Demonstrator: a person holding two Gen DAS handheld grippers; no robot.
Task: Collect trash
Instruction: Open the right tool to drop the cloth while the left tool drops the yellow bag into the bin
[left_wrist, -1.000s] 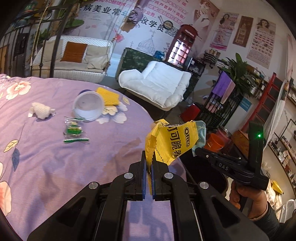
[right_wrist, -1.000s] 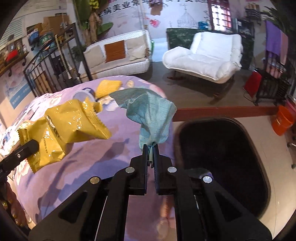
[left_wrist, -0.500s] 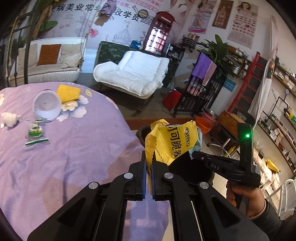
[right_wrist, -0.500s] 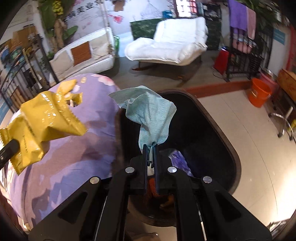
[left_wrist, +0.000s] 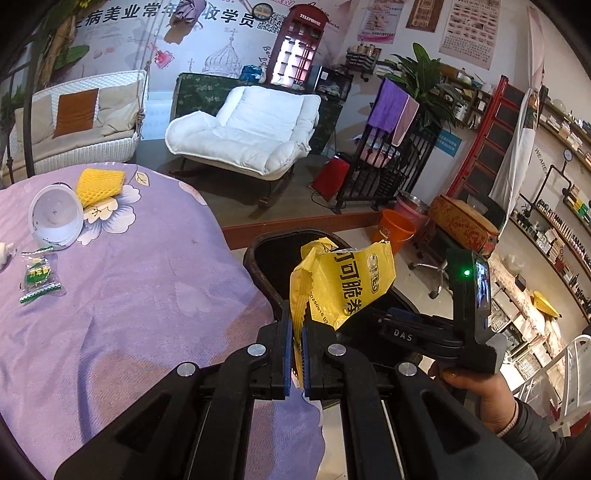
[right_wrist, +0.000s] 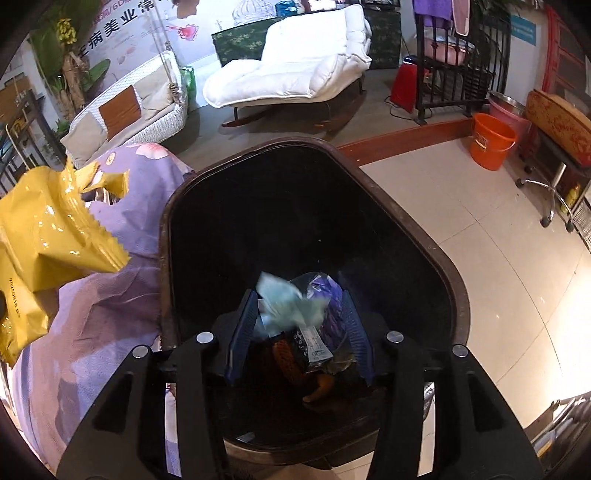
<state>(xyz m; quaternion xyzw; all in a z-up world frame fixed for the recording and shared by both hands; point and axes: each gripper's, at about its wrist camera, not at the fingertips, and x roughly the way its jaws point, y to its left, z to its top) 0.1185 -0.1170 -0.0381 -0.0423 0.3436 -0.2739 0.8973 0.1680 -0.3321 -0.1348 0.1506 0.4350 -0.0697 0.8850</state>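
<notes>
My left gripper (left_wrist: 294, 332) is shut on a yellow snack wrapper (left_wrist: 343, 280) and holds it at the table's edge beside the black trash bin (left_wrist: 258, 254). The wrapper also shows at the left of the right wrist view (right_wrist: 48, 236). My right gripper (right_wrist: 299, 325) is open over the bin (right_wrist: 424, 243). A pale green tissue (right_wrist: 291, 306) is in the air between its fingers, above the trash inside. On the purple tablecloth (left_wrist: 129, 295) lie a white cup (left_wrist: 55, 219), a yellow foam net (left_wrist: 99, 181) and a green candy wrapper (left_wrist: 37, 275).
A white crumpled scrap (left_wrist: 3, 253) lies at the table's left edge. An orange bucket (right_wrist: 493, 142) and a rolling stool (right_wrist: 554, 122) stand on the tiled floor right of the bin. A white armchair (left_wrist: 243, 129) stands behind.
My right gripper opened and let go of the green tissue, which drops into the bin. Both grippers moved right, from over the table towards the bin.
</notes>
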